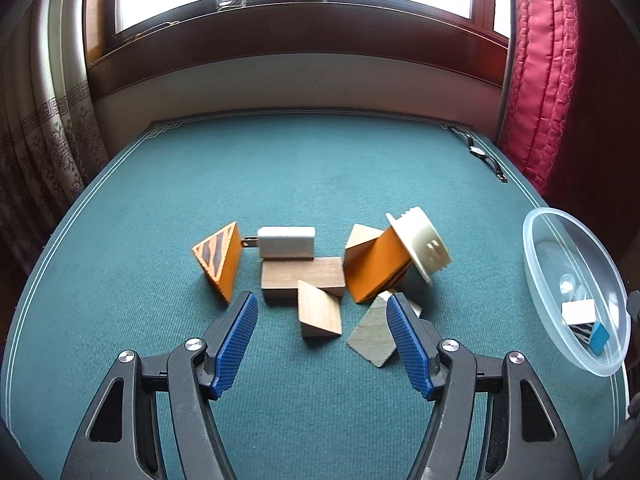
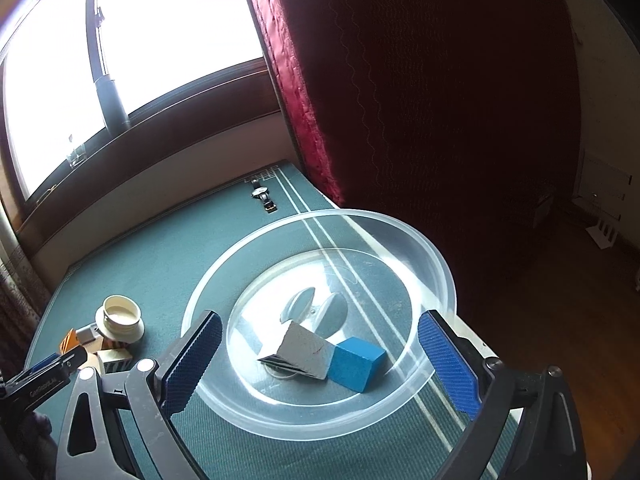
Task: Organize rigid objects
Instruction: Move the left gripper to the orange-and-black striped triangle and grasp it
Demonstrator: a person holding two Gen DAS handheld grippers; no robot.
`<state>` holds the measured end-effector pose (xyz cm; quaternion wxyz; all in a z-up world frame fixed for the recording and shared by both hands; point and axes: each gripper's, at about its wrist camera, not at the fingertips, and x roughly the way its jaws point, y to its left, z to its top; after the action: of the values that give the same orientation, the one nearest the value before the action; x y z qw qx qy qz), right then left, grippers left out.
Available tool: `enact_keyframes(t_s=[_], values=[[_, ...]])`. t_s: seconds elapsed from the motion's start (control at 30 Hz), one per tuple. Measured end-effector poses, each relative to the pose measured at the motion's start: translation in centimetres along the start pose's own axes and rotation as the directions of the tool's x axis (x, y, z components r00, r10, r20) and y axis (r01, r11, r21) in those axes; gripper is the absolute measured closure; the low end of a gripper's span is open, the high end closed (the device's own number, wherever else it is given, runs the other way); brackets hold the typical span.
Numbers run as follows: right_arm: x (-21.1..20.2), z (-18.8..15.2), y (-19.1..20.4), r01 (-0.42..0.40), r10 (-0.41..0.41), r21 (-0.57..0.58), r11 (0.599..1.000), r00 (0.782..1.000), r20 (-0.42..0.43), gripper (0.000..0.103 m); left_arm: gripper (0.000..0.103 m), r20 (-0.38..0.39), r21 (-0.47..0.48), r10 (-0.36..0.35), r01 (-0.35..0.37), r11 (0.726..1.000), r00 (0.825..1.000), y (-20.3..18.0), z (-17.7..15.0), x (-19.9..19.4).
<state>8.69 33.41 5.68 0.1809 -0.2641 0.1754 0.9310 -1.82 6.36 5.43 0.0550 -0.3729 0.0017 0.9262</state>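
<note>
- Blocks in a loose heap lie just ahead of the left gripper [image 1: 322,306]; its jaws stand half open, holding nothing, with a wooden wedge [image 1: 319,314] between the tips.
- Closing there could nudge the leaning orange block [image 1: 376,266] and topple the cream cap [image 1: 420,242].
- Right gripper [image 2: 320,354] gapes wide and empty over the bowl [image 2: 436,256], with white wedge [image 2: 302,346] and blue block [image 2: 356,362] between its jaws; dipping could tip the rim.

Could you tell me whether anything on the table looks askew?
Yes: the cream threaded cap sits tilted atop the leaning orange block in the pile, and a wristwatch lies apart near the far corner.
</note>
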Motion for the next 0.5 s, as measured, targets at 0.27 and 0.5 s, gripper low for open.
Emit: enact_keyframes(t_s=[0.27, 0.5], values=[[0.1, -0.8, 2.5, -0.079, 0.078, -0.043, 0.996, 0.996, -0.031, 0.002, 0.035, -0.021, -0.055, 0.046, -0.048, 0.997, 0.999, 3.5, -0.4, 0.7], [-0.2, -1.8, 5.0, -0.152, 0.146, -0.084, 0.985, 0.987, -0.064, 0.002, 0.035, -0.035, -0.077, 0.069, -0.072, 0.994, 0.997, 5.4, -0.5, 1.0]])
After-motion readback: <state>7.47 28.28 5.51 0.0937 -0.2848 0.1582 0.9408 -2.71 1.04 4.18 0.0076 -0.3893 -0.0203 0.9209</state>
